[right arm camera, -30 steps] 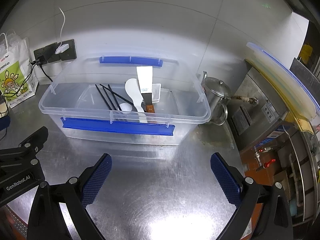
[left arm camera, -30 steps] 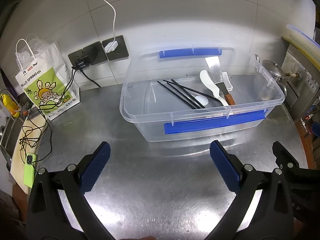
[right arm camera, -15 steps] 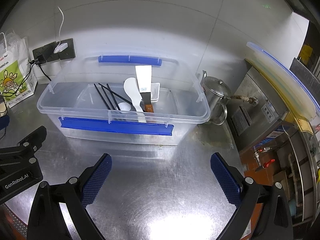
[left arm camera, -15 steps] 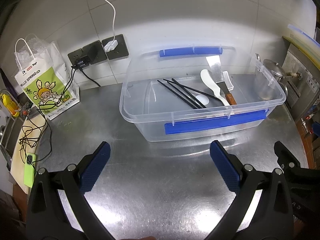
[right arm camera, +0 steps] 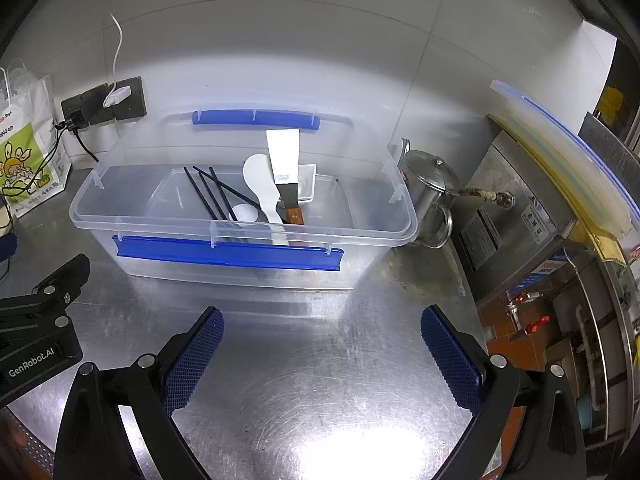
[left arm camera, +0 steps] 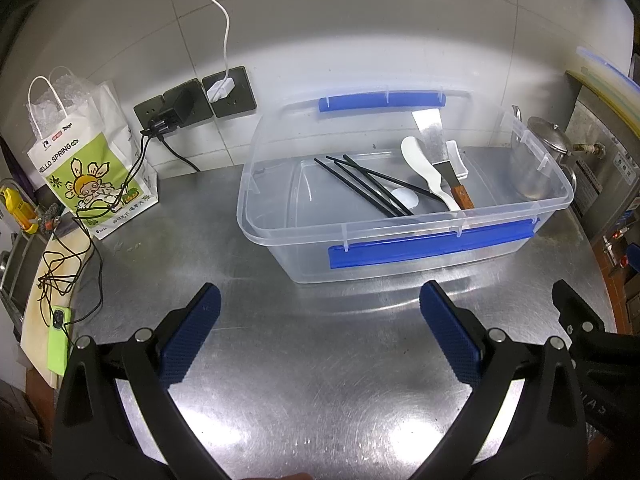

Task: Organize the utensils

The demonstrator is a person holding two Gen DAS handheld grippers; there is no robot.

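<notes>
Both the left gripper point(left arm camera: 320, 328) and right gripper point(right arm camera: 320, 340) hover over the brushed steel surface point(left arm camera: 320, 380), jaws spread and empty, likely readying a reach. At twelve o'clock, the clear plastic bin point(left arm camera: 400, 226) holds thin black chopsticks point(left arm camera: 360, 186), a white rice paddle point(left arm camera: 424, 168), and a wood-handled metal spatula point(left arm camera: 438, 148) propped against its far wall.
</notes>
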